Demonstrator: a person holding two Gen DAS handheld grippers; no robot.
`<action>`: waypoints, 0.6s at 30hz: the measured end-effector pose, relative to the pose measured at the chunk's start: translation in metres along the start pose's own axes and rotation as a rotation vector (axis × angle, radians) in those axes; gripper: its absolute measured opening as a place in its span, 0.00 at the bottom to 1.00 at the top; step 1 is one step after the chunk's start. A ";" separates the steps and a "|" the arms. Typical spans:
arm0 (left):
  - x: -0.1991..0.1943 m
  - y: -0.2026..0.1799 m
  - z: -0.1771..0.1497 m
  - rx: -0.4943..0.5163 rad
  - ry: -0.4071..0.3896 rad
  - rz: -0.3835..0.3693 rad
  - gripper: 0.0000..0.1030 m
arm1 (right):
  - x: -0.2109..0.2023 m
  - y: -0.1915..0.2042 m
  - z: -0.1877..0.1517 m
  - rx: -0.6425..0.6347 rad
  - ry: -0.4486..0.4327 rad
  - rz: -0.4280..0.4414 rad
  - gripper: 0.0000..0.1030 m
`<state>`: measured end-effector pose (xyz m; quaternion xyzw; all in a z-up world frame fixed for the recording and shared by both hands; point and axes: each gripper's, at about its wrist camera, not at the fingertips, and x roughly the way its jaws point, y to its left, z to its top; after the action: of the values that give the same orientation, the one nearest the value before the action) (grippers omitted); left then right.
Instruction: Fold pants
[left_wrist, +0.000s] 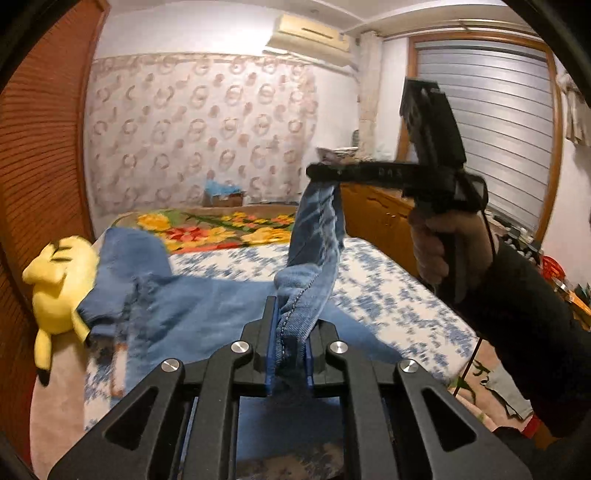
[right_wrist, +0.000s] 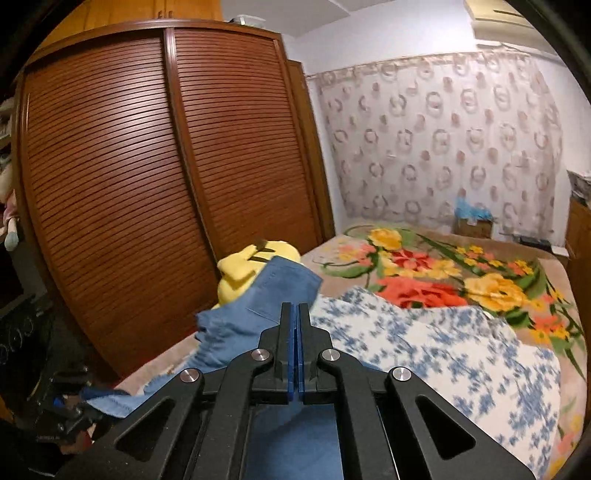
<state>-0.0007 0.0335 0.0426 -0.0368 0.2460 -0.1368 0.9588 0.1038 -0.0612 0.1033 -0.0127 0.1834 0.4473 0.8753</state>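
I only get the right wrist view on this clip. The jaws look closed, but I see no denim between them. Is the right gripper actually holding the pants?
Observer: Yes. The left wrist view shows the right gripper pinching a strip of the pants, which hangs below its tips.
Operator: And the left gripper?
Observer: The left gripper is shut on a stitched edge of the same denim.
Operator: What is behind the right hand?
Observer: A window with its roller shutter down.
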 end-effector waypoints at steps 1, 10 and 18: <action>0.000 0.009 -0.005 -0.015 0.012 0.015 0.12 | 0.011 0.006 0.002 -0.017 0.008 0.008 0.01; 0.007 0.058 -0.046 -0.118 0.092 0.095 0.11 | 0.107 0.003 0.007 -0.080 0.123 0.066 0.00; 0.022 0.082 -0.076 -0.175 0.176 0.137 0.10 | 0.160 0.021 0.010 -0.128 0.232 0.057 0.00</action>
<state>0.0008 0.1057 -0.0454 -0.0910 0.3423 -0.0518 0.9338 0.1756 0.0782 0.0620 -0.1149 0.2550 0.4783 0.8325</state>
